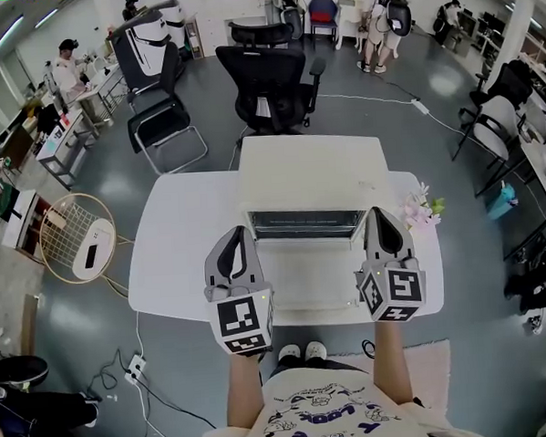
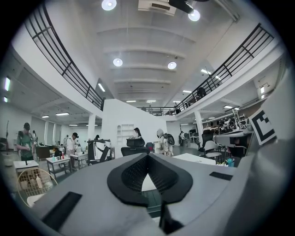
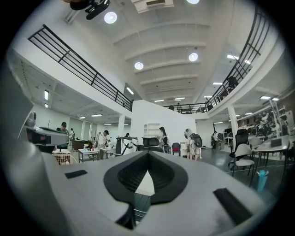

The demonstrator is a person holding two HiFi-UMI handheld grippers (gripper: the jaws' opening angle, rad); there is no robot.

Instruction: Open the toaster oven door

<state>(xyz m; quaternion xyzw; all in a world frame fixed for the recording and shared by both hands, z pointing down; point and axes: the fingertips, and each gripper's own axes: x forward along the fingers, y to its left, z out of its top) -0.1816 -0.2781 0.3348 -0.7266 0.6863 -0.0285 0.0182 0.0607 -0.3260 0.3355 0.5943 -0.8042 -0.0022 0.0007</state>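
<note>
A white toaster oven [image 1: 312,170] stands in the middle of a white table [image 1: 179,254]. Its dark front [image 1: 305,222], with rack bars showing, faces me. A pale flat panel [image 1: 308,275] lies in front of it; I cannot tell whether this is the door folded down. My left gripper [image 1: 236,235] is held at the oven's front left corner, shut and empty. My right gripper [image 1: 380,216] is at the front right corner, also shut and empty. In the left gripper view the closed gripper [image 2: 147,156] frames a sliver of the oven, as does the gripper [image 3: 148,154] in the right gripper view.
A small bunch of pink flowers [image 1: 421,207] sits on the table right of the oven. A black office chair [image 1: 271,85] stands behind the table. On the floor are a round wire basket [image 1: 78,237] at the left and a power strip with cables [image 1: 135,366].
</note>
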